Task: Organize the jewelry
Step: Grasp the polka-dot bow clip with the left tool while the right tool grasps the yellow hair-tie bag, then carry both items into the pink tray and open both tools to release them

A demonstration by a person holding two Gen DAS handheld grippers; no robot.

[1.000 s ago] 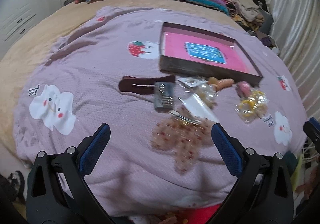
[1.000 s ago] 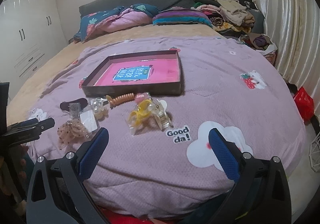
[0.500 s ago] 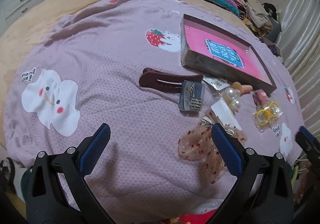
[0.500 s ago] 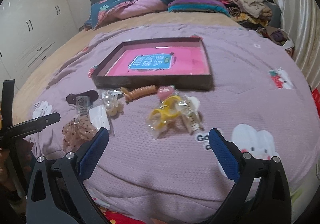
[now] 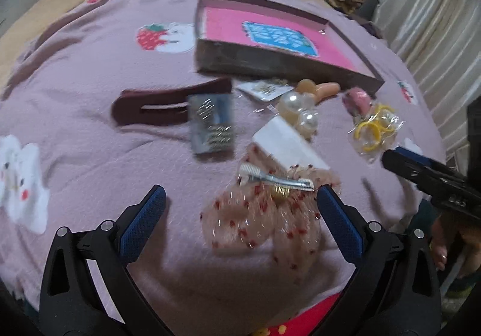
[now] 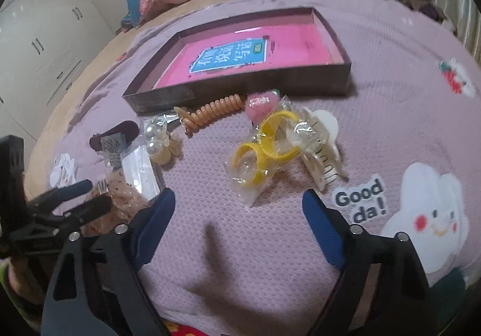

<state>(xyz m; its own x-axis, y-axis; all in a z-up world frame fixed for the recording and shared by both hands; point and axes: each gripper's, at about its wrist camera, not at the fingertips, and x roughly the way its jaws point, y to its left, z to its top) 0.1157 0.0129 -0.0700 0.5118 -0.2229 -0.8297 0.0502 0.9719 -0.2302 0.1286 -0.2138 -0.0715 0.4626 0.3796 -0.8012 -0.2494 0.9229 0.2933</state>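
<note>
Left wrist view. The left tongs stand released, nothing pressed between the pads. They have come lower and nearer to the bed than a second ago, and the dotted mesh bow with its metal clip now lies just ahead of the fingertips, close to the right-hand pad but not gripped. Beyond it lie the white card, the dark barrette, the packet of hairpins and the pearl piece. The box, pink inside, sits at the far side and holds no jewelry. The right tongs enter at the right edge.

Right wrist view. The right tongs are released but narrower than half a second ago: the jaws have just been closing, with nothing between them. They have dropped toward the bagged yellow rings, which lie just ahead, beside the clear claw clip. The coiled hair tie and pink fluffy clip rest near the box front wall. The left tongs show at the left edge, over the bow.

Meaning for the task: both tongs appear to be on approach, each to its own piece. No item is lifted or boxed yet, so the sorting is at its start.
</note>
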